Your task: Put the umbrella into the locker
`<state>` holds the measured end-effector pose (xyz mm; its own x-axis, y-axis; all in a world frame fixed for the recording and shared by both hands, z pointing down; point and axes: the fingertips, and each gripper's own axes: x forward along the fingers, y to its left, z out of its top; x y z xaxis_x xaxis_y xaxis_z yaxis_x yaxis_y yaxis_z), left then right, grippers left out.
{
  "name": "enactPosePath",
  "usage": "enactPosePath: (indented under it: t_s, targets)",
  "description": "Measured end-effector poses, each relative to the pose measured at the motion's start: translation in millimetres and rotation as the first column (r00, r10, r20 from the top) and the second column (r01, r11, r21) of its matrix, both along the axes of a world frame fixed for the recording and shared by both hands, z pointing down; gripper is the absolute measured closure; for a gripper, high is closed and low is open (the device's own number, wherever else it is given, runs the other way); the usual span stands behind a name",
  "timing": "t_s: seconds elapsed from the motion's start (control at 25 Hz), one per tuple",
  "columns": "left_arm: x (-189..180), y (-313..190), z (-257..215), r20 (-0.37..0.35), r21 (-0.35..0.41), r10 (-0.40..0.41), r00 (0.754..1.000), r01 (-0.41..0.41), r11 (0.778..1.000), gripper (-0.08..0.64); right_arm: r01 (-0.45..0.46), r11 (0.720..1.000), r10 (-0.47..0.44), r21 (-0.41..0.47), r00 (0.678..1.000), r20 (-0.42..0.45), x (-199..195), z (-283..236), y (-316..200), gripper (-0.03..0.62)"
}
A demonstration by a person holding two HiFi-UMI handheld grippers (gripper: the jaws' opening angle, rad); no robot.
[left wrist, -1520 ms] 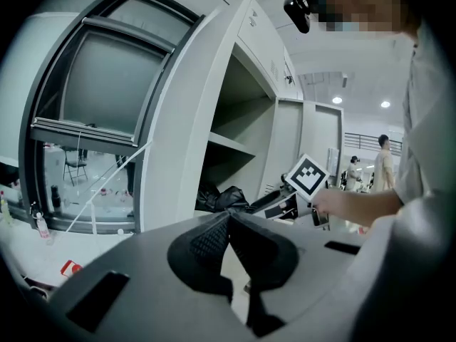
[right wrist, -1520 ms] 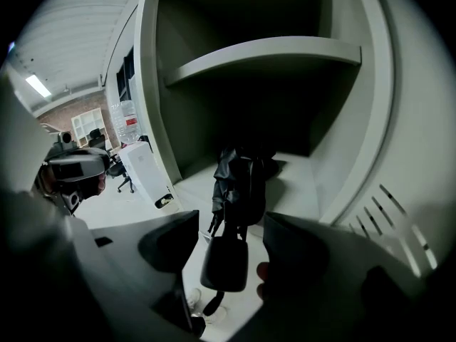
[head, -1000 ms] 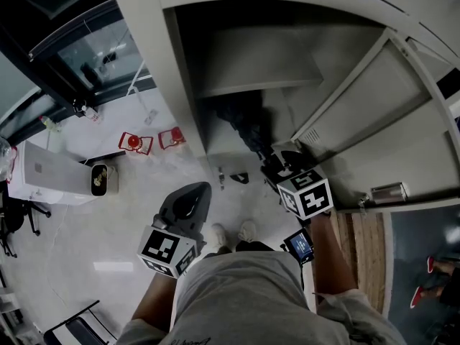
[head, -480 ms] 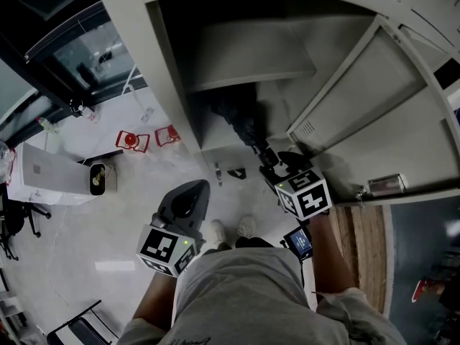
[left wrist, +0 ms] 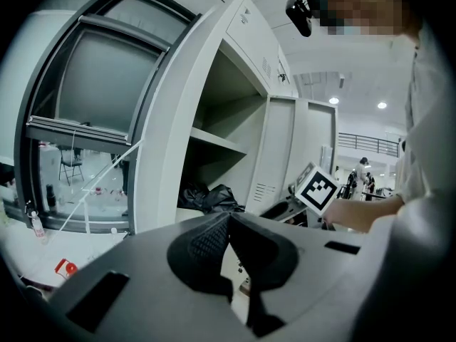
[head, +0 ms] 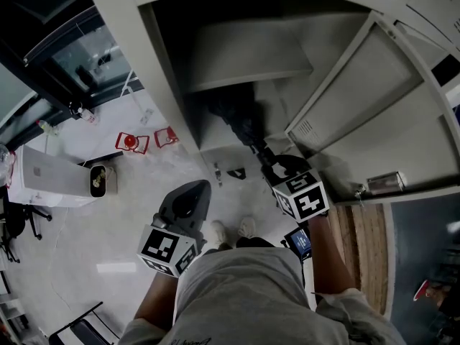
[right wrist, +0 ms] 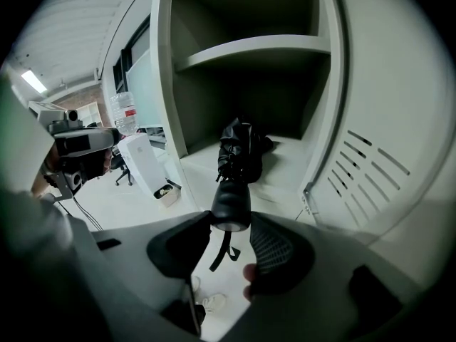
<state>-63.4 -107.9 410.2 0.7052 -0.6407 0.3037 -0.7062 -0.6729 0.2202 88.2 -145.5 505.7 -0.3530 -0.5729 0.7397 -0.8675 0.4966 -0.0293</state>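
Right gripper view: found the right gripper (right wrist: 231, 219) clamped on the rounded black handle (right wrist: 231, 202) of the black folded fabric umbrella (right wrist: 241, 152), jaws narrow and pressed to both sides of the grip, with a thin black wrist strap (right wrist: 222, 246) dangling below. Ran the umbrella's long axis straight away from the claw into the tall pale-grey metal locker (right wrist: 162, 84), handle end outermost, canopy end deepest. Laid the bundled canopy on the floor of the lower compartment (right wrist: 285, 164), under the single grey shelf (right wrist: 256, 48); seemingly left only the handle out past the front lip. Saw nothing else in that compartment, and nothing on the shelf above, though dark toward the back.

Head view: put the right gripper (head: 279, 167) at the open mouth of the locker (head: 162, 85), beside the louvred grey door (head: 359, 99) swung wide to the right. Held the left gripper (head: 188, 196) low by the left leg, well apart from the umbrella (head: 241, 117), so plainly the farther of the 2.

Left gripper view: showed the left gripper (left wrist: 228, 216) with jaws pressed together on nothing.

Judged the coming move a short push along that same axis, then a release; feared the handle tipping out over the lip if let go too early.
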Motion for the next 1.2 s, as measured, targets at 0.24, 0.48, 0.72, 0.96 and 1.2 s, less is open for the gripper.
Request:
enactPosePath:
  t_s: [0.24, 0.48, 0.72, 0.96, 1.2]
  targets:
    - [1, -4, -4, -0.013, 0.027, -0.004, 1.000, 0.005, 1.000, 0.545, -0.012, 1.000, 0.012, 0.010, 0.999, -0.033, 1, -2, 0, 0.405]
    - [0, -6, -3, -0.010, 0.022, -0.004, 1.000, 0.004, 1.000, 0.545, -0.012, 1.000, 0.012, 0.012, 1.000, -0.029, 0, -6, -5, 0.405]
    - [-2, -10, -2, -0.015, 0.021, -0.007, 1.000, 0.008, 1.000, 0.545, -0.020, 0.999, 0.020, 0.025, 0.999, -0.035, -3, -13, -18, 0.405]
    - [-11, -14, -1, -0.017, 0.009, -0.026, 1.000, 0.026, 1.000, 0.545, 0.001, 0.999, 0.001, 0.042, 0.999, -0.042, -6, -17, -32, 0.405]
    - [-18, -17, -1, -0.002, 0.011, -0.042, 0.999, 0.042, 0.999, 0.545, 0.012, 0.999, -0.010, 0.042, 0.999, -0.038, -11, -15, -49, 0.405]
